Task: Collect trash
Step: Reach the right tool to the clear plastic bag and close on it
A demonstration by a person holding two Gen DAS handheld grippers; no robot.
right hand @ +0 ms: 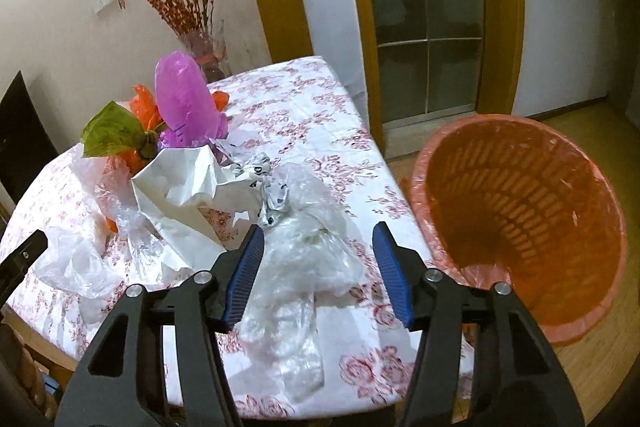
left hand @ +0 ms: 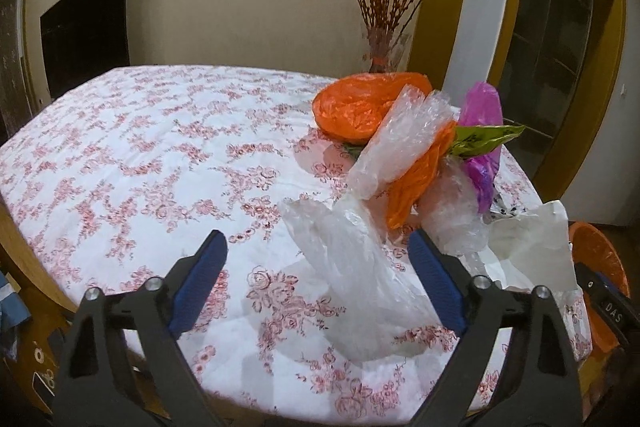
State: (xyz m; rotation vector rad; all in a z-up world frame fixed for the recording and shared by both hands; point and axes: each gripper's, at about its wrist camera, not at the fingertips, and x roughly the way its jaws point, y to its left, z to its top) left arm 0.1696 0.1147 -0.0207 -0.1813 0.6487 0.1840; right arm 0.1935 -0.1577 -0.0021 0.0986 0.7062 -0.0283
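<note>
Trash lies heaped on the floral tablecloth: a clear plastic bag nearest the edge, a white paper sheet behind it, purple bag and orange bag beyond. The right gripper stands part open astride the clear bag, pads not pressing it. The left gripper stands wide, empty, over a second clear bag. The lined orange bin waits on the floor beside the table. Risk: thin film may slip from the pads or drag neighbouring pieces off the table.
</note>
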